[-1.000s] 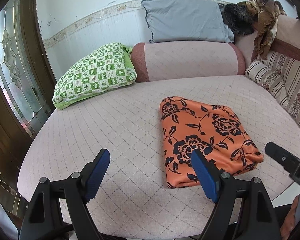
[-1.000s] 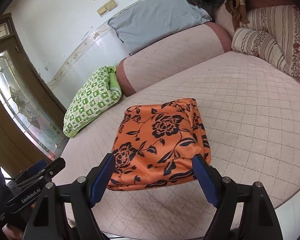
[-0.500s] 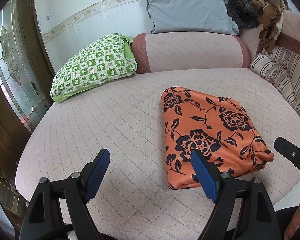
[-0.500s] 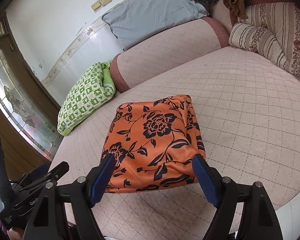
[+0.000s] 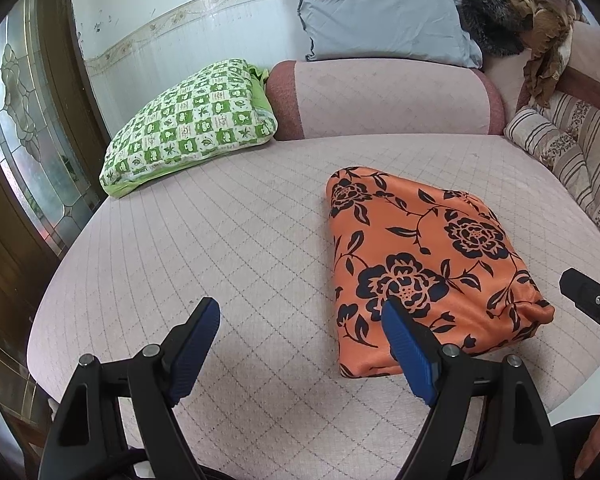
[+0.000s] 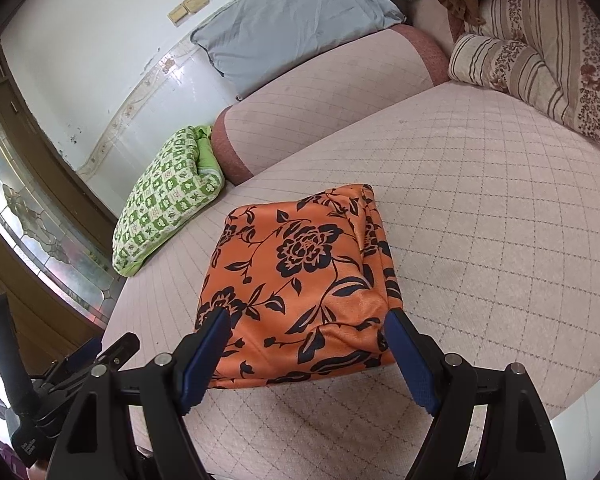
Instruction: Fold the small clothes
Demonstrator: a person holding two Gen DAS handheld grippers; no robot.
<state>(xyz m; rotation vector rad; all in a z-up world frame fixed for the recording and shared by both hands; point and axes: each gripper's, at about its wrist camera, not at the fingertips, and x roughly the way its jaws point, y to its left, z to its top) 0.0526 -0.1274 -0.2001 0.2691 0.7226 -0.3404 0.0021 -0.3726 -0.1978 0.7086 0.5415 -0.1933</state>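
Cloth: orange flowered cloth (image 6: 300, 284) is lying folded into a thick square on the pink quilted bed (image 5: 228, 248), near the front edge.
Right claw (image 6: 306, 352): is hovering with jaws standing wide and empty, the near edge of the cloth showing between its blue pads without touching them.
Left claw (image 5: 300, 344): is hanging wide and empty too, over bare quilt just left of the cloth, one pad overlapping the cloth's near corner in view.
Stage: fold is looking finished or nearly so; neither claw is gripping anything.
Risk, layers: right side of the cloth is showing several loose stacked edges; a pinch catching only the top layer is likely to peel the fold open.
Risk, edge: cloth is sitting close to the bed's front rim, so a pull toward the person may be dragging it off.
Risk, slip: fabric is looking smooth and shiny, probably sliding on the quilt under a sideways push.
Bystanders: green checked pillow (image 5: 188, 124) and grey pillow (image 5: 380, 16) are lying well apart from the cloth.
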